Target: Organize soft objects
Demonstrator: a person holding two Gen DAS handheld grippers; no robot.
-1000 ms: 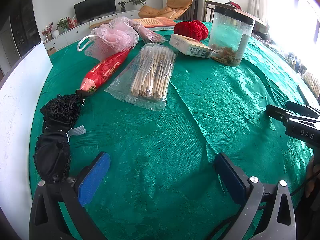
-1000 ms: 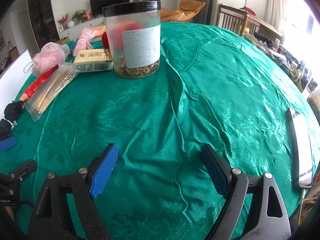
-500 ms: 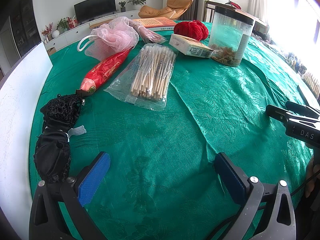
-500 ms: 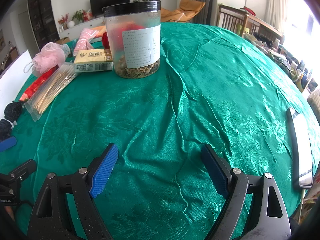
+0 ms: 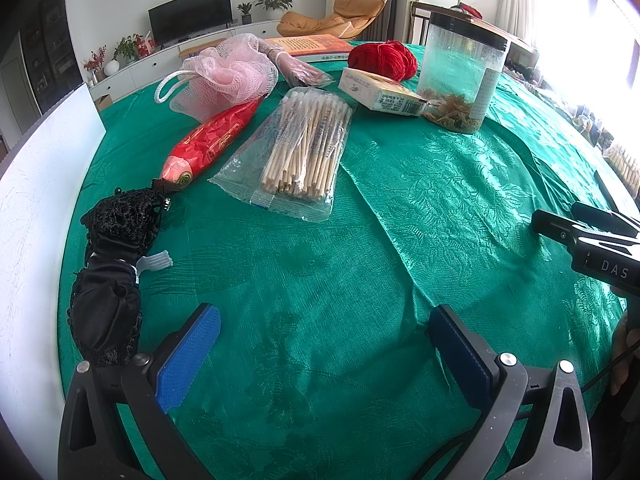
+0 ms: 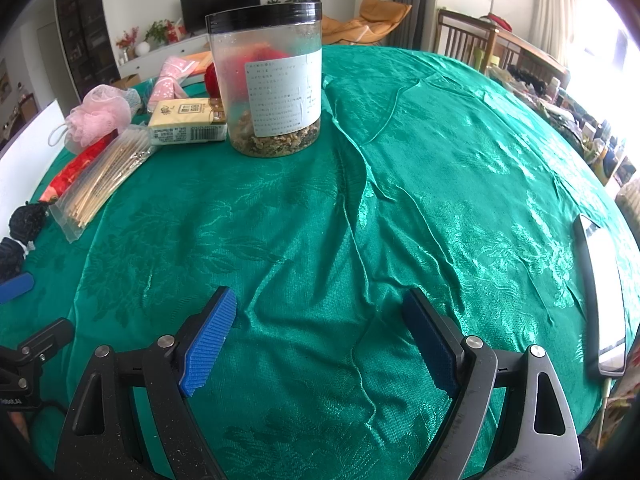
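Note:
On the green tablecloth [image 5: 440,184], soft things lie at the far left: a pink mesh bath sponge [image 5: 228,74], a red yarn ball [image 5: 384,58], and a black lace bundle [image 5: 112,264] by the left edge. My left gripper [image 5: 326,354] is open and empty over bare cloth, just right of the black bundle. My right gripper [image 6: 320,344] is open and empty over bare cloth at the near middle. The sponge [image 6: 100,116] and black bundle [image 6: 28,220] also show in the right wrist view.
A bag of wooden sticks [image 5: 304,148], a red wrapped packet [image 5: 208,144], a yellow box [image 5: 380,94] and a clear jar with a black lid [image 6: 272,80] stand at the back. A white board [image 5: 36,208] lines the left edge. A phone [image 6: 604,296] lies at right.

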